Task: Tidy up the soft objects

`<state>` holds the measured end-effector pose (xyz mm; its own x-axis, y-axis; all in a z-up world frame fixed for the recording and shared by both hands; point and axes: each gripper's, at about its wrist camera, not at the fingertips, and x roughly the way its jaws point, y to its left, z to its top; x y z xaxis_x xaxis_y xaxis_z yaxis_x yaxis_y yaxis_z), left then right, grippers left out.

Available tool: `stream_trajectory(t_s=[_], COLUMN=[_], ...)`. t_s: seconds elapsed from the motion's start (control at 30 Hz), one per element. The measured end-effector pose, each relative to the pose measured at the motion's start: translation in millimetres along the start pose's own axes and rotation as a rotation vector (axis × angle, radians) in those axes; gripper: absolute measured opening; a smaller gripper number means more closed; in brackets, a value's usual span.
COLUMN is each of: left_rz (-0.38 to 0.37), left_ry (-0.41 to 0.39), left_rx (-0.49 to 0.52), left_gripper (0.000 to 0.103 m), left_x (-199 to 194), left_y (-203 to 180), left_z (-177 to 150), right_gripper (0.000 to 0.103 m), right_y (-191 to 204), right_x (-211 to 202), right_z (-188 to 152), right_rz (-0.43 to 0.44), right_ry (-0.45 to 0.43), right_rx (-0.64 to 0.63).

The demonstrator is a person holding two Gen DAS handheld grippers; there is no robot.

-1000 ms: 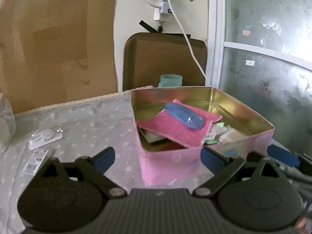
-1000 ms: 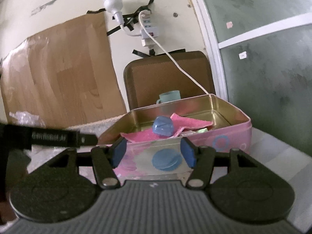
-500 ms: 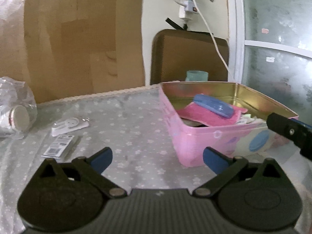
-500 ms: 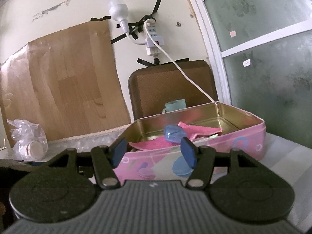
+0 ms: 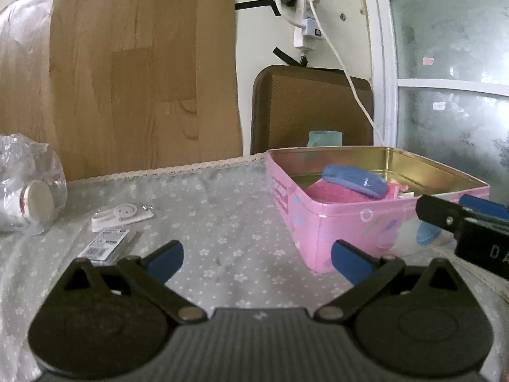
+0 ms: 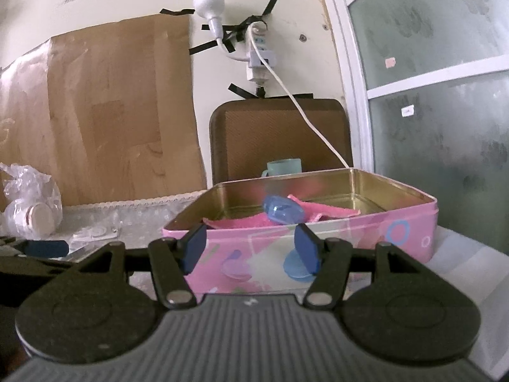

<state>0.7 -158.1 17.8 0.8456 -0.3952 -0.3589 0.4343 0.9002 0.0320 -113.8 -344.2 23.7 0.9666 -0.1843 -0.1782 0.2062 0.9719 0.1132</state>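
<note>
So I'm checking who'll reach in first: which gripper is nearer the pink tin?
Right. The right gripper sits close at the pink tin's front wall; the left gripper hangs back off its corner.

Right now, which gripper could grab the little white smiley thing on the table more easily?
Probably the left. The left gripper stands wide open and empty over the flowered tablecloth, with the white smiley-face hook lying just ahead of it. The right gripper faces the pink metal tin instead.

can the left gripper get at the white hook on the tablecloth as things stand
Probably yes. The left gripper is open and empty, and the white hook lies ahead to its left on the tablecloth with nothing on top of it.
</note>
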Motion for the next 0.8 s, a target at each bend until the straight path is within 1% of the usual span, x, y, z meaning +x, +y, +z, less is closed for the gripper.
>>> stream_trajectory(t_s=[0.2,0.43,0.5,0.63,0.67,0.77,0.8], left_rz=[-0.008,-0.015,-0.018,-0.02,-0.021,-0.019,-0.019], left_ry=[0.013,0.016,0.017,0.021,0.022,0.023,0.024], left_rx=[-0.028,-0.041,-0.043,-0.052,-0.054,-0.061,-0.063], left_gripper=[0.102,0.103,0.103,0.103,0.103,0.103,0.103], left_x=[0.6,0.4,0.6,1.9,2.2,2.3,2.5], left_y=[3.3,6.9,8.2,9.4,10.0,11.0,11.4], left_z=[0.0,-0.4,-0.3,0.3,0.3,0.1,0.0], right_gripper=[0.064,0.064,0.064,0.065,0.065,0.071,0.072], right_y=[3.0,-2.5,0.2,7.3,7.1,2.9,0.8], right_x=[3.4,10.6,11.8,9.0,8.3,9.2,9.8], right_z=[-0.2,-0.5,-0.9,-1.5,-1.6,-0.9,-0.7], right_rz=[-0.003,-0.021,-0.029,-0.033,-0.031,-0.043,-0.046], right_ry=[0.023,0.064,0.073,0.063,0.062,0.067,0.07], right_rx=[-0.014,0.019,0.003,-0.032,-0.03,-0.003,0.01])
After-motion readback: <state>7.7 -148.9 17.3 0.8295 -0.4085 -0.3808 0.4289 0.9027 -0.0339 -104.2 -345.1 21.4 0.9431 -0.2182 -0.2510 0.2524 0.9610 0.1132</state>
